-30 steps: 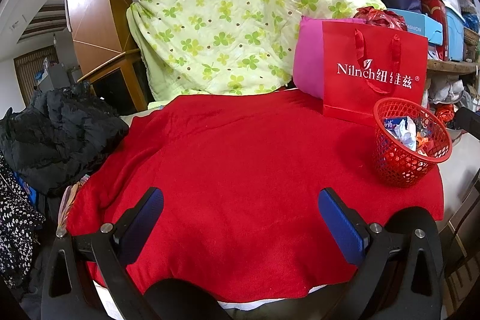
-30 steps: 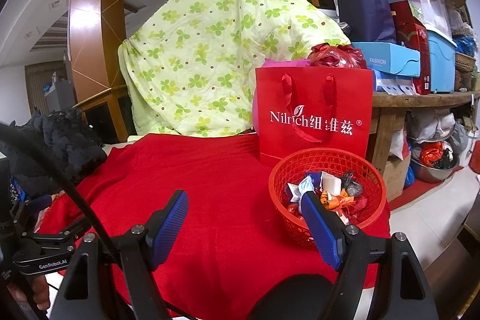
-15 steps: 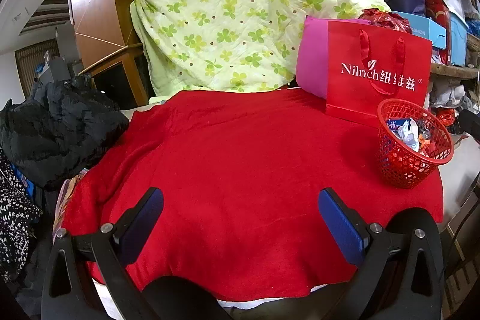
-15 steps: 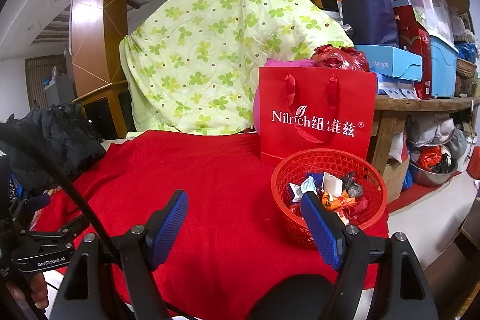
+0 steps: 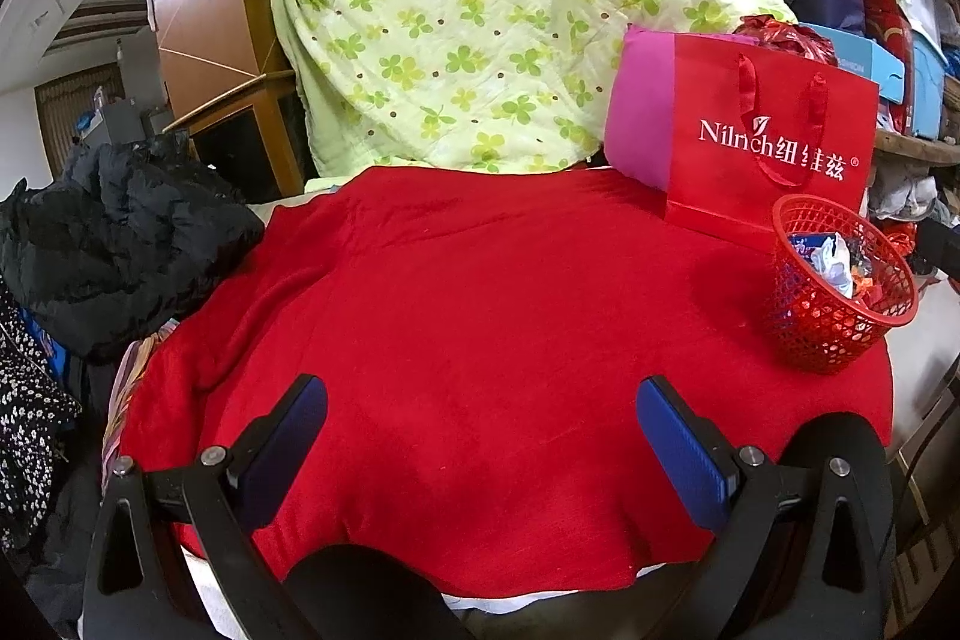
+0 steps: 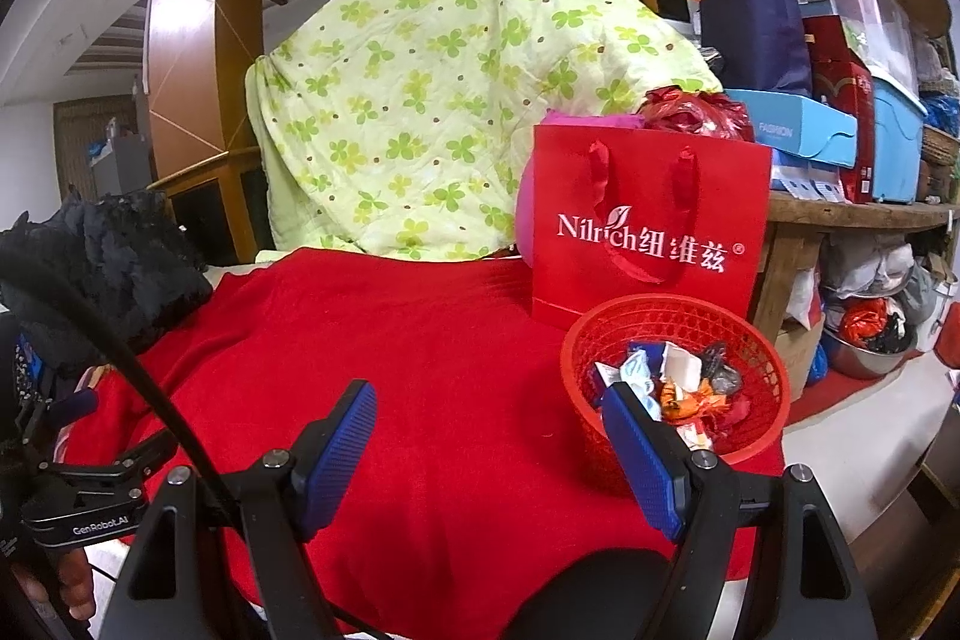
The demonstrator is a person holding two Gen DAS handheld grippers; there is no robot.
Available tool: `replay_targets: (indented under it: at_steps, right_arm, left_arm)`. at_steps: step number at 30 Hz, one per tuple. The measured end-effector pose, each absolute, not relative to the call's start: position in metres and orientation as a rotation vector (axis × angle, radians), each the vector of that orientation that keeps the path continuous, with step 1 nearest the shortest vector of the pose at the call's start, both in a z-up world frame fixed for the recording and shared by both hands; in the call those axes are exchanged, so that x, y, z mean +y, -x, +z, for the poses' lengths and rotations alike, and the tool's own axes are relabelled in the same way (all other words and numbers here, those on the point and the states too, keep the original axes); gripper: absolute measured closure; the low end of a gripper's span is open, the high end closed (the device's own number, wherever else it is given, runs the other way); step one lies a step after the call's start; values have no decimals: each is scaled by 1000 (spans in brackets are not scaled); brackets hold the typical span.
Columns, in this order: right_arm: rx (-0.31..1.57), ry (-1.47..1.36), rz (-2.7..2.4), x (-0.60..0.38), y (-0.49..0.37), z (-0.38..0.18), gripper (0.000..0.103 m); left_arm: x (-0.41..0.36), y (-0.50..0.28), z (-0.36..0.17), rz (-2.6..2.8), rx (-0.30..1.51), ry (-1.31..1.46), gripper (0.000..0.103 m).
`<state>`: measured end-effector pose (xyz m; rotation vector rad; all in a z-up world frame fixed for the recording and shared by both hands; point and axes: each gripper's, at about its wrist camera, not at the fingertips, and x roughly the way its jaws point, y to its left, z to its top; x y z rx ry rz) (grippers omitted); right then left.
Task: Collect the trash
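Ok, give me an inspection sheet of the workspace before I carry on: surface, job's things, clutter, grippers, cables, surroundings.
Surface: red cloth covers the table; no loose trash seen on it.
Job's things: red mesh basket at the cloth's right edge, holding crumpled wrappers.
Clutter: red gift bag upright right behind the basket; pink cushion behind the bag; black jacket at the left edge.
Grippers: left gripper open, empty; right gripper open, empty, one finger overlapping the basket in its view.
Cables: one black cable arcs across the right wrist view.
Surroundings: green floral quilt draped behind; shelf with boxes to the right.
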<state>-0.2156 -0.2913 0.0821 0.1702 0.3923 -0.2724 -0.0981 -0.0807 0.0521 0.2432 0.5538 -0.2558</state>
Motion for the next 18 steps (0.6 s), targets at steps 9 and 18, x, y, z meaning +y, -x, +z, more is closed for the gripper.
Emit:
replay_targets:
  at_steps: [9, 18]
  right_arm:
    - [406, -157, -271, -283, 205, 76, 23]
    - [416, -163, -271, -285, 200, 72, 23]
  left_arm:
    - [-73, 90, 44, -236, 577, -232, 1]
    - [-76, 85, 42, -237, 587, -241, 1]
